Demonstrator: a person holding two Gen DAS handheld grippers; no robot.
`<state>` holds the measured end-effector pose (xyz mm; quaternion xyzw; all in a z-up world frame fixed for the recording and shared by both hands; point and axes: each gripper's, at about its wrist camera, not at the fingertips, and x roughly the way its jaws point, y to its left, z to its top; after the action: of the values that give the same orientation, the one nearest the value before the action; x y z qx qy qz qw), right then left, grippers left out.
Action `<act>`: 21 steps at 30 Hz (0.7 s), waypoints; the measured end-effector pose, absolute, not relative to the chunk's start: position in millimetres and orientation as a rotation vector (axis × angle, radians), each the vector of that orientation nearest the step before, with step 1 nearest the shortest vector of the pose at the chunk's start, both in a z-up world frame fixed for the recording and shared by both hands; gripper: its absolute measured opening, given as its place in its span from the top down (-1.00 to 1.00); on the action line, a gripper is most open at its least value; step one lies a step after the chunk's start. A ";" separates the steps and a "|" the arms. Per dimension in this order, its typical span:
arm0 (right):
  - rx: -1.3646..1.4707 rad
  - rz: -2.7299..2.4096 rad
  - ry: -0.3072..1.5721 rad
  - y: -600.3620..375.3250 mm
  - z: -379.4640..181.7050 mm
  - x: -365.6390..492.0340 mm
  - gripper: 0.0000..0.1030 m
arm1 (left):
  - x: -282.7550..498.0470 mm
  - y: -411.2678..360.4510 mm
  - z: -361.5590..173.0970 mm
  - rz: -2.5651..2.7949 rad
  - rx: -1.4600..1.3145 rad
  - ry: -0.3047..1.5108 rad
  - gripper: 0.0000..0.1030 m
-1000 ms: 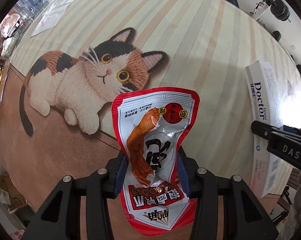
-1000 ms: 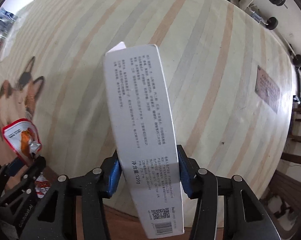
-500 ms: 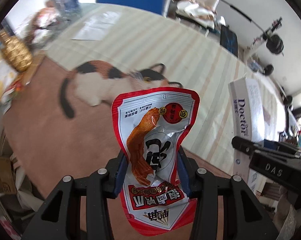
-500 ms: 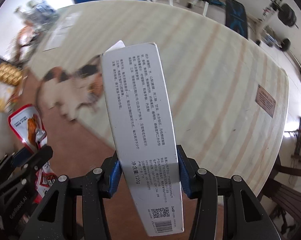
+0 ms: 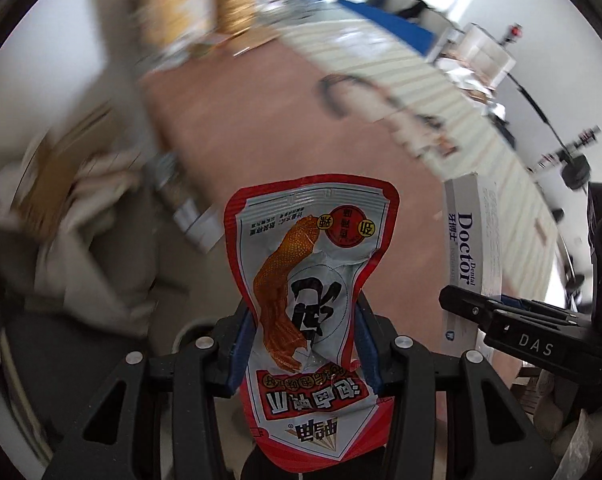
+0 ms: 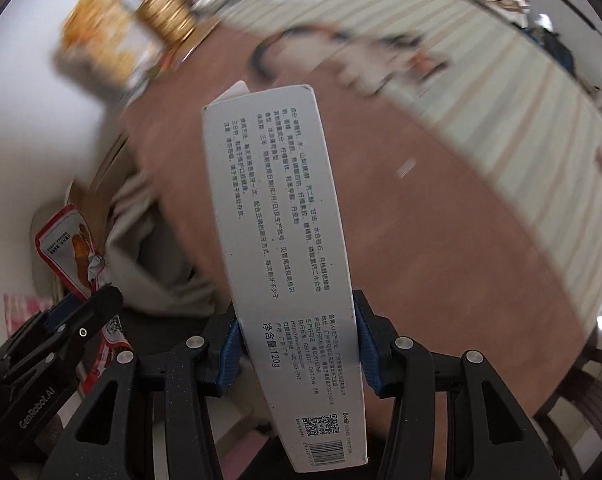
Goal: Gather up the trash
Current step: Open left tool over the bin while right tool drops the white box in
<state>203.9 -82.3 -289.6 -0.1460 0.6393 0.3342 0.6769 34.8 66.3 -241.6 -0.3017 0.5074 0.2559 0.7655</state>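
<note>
Red-bordered and crinkled, a white foil snack pouch [image 5: 309,280] printed with an orange chicken foot is pinched at its narrow waist between the blue pads of the left tongs [image 5: 307,340], its top standing clear above the fingertips. A long white cardboard toothpaste box [image 6: 281,240], covered in small black print with a barcode at its near end, is clamped across its width by the right tongs [image 6: 297,344]. Both pieces of trash are held in the air, side by side; from the left wrist view the box is seen just to the right of the pouch. Below them a reddish-brown floor [image 5: 261,132] and a cream striped rug [image 6: 521,120] are blurred. Crumpled pale paper and cardboard [image 5: 61,208] is seen at the left.
</note>
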 end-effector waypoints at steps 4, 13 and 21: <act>-0.406 0.806 1.530 -63.1 -343.5 119.7 0.00 | -51.4 82.4 -297.8 0.634 -0.811 1.152 0.18; -0.566 0.793 1.766 -24.9 -554.9 19.5 0.00 | -140.2 123.3 -511.1 0.715 -1.106 1.299 0.17; -0.652 0.760 1.935 6.8 -750.9 -9.2 -0.01 | -168.9 140.6 -703.2 0.748 -1.283 1.336 -0.27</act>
<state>-9.2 6.8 -750.9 -0.2653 0.7871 0.3091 0.4632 -168.9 140.6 -703.2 -0.5402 0.5622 0.3148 0.5413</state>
